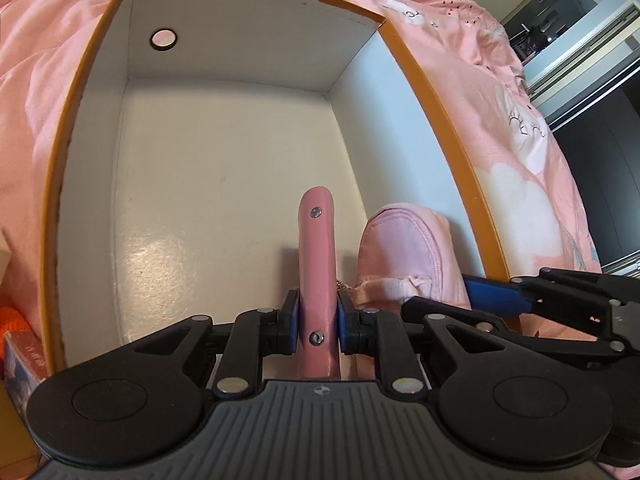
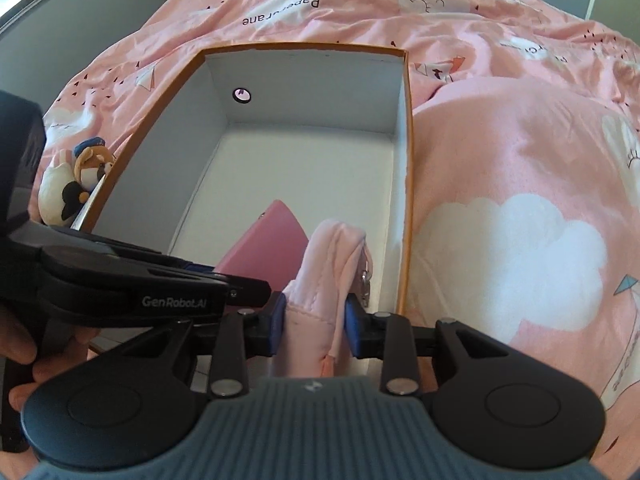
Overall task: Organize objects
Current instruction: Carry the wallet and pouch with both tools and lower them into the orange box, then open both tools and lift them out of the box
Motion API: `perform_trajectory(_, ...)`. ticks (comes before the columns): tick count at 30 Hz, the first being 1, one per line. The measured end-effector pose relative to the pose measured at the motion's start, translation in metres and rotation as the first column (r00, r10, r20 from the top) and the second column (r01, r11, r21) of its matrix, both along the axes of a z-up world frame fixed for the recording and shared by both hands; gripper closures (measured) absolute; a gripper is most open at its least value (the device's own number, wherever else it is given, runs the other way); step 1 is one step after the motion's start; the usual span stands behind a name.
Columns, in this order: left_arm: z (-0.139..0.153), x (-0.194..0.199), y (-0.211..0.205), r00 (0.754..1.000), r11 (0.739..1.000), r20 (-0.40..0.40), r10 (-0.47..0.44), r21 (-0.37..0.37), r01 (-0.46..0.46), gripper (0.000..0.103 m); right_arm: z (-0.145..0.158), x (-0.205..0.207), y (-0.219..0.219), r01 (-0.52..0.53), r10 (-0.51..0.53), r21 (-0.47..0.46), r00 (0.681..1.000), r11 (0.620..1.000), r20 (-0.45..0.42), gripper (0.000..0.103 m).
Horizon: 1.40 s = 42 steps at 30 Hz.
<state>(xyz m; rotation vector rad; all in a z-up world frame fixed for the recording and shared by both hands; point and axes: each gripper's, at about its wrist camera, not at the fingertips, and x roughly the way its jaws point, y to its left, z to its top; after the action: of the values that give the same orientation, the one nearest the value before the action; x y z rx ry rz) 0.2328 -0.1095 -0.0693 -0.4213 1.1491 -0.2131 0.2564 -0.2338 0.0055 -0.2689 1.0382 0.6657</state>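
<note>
An open cardboard box (image 1: 224, 184) with orange rim and white inside lies on a pink bedspread; it also shows in the right wrist view (image 2: 312, 160). My left gripper (image 1: 318, 322) is shut on a flat pink case (image 1: 317, 256) with two rivets, held on edge over the box's near end. The case shows in the right wrist view (image 2: 272, 244) too. My right gripper (image 2: 316, 320) is shut on a soft pale pink pouch (image 2: 332, 272) with a zipper, just right of the case, inside the box. The pouch (image 1: 404, 256) and right gripper (image 1: 496, 292) appear in the left wrist view.
A plush toy (image 2: 76, 184) lies against the box's left outer wall. A book or carton (image 1: 22, 360) and something orange (image 1: 14, 316) sit left of the box. The bedspread (image 2: 520, 200) surrounds the box, bulging to its right. Dark wardrobe doors (image 1: 600, 120) stand beyond the bed.
</note>
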Motion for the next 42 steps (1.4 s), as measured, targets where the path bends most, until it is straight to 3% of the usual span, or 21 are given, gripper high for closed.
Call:
perform_trajectory(6, -0.001, 0.001, -0.007, 1.000, 0.999, -0.026, -0.013, 0.032, 0.013, 0.082, 0.012, -0.006, -0.007, -0.026, 0.027, -0.019, 0.998, 0.999, 0.055, 0.059)
perform_trajectory(11, 0.004, -0.002, -0.016, 0.999, 0.997, -0.018, -0.050, 0.055, 0.050, 0.079, 0.024, -0.009, -0.019, -0.010, 0.009, 0.014, 0.997, 1.000, 0.082, 0.066)
perform_trajectory(17, 0.013, -0.005, -0.016, 0.997, 0.997, -0.028, -0.068, -0.025, 0.067, 0.070, 0.037, -0.011, -0.031, 0.051, -0.054, 0.023, 0.986, 0.998, 0.157, 0.068)
perform_trajectory(22, 0.004, -0.003, -0.001, 0.993, 0.990, -0.116, -0.028, -0.141, 0.012, 0.065, 0.032, -0.007, -0.038, 0.089, -0.093, 0.033, 0.986, 0.995, 0.137, 0.067)
perform_trajectory(32, -0.010, 0.005, 0.007, 0.982, 0.966, -0.190, 0.019, -0.250, -0.067, 0.062, 0.024, -0.010, -0.035, 0.100, -0.104, 0.040, 0.989, 0.994, 0.107, 0.066)
perform_trajectory(42, 0.009, -0.005, 0.008, 0.994, 0.975, -0.105, 0.014, -0.219, -0.037, 0.042, 0.025, -0.014, -0.032, 0.117, -0.117, 0.011, 0.986, 0.993, 0.118, 0.062)
